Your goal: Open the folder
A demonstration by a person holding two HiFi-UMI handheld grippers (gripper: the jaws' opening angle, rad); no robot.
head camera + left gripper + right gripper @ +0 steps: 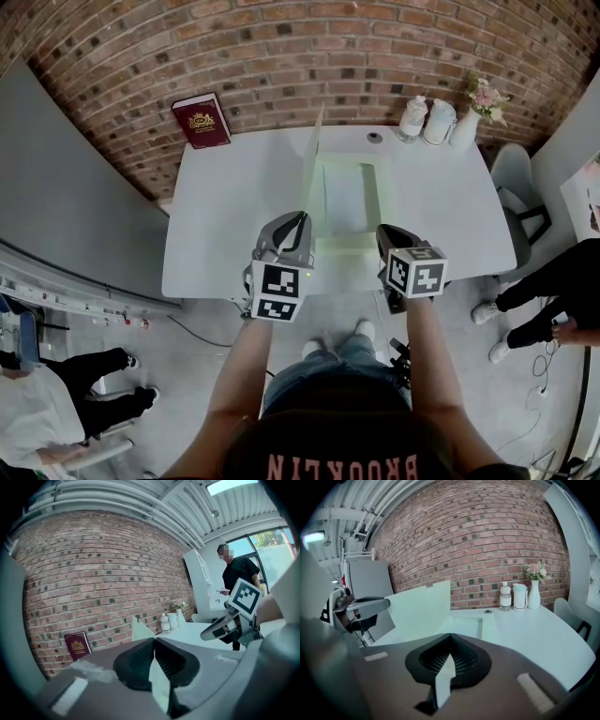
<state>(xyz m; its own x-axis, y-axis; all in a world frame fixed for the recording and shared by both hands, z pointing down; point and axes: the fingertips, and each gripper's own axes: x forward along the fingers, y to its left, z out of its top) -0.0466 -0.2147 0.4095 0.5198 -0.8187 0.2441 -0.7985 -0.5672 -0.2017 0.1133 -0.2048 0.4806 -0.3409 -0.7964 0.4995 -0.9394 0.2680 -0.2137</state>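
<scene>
A pale green folder (pixel 345 202) lay in the middle of a white table (pixel 225 216), partly open. Its front cover (pixel 312 159) stood nearly upright on the left side. The left gripper (pixel 300 218) pinched that cover's near edge, jaws pressed together on the thin sheet. The right gripper (pixel 386 236), jaws likewise closed on a sheet, appeared to pin the back cover at its near edge, though that contact was hard to see from above. The task looked about half done: the front cover had yet to be swung over and laid flat.
</scene>
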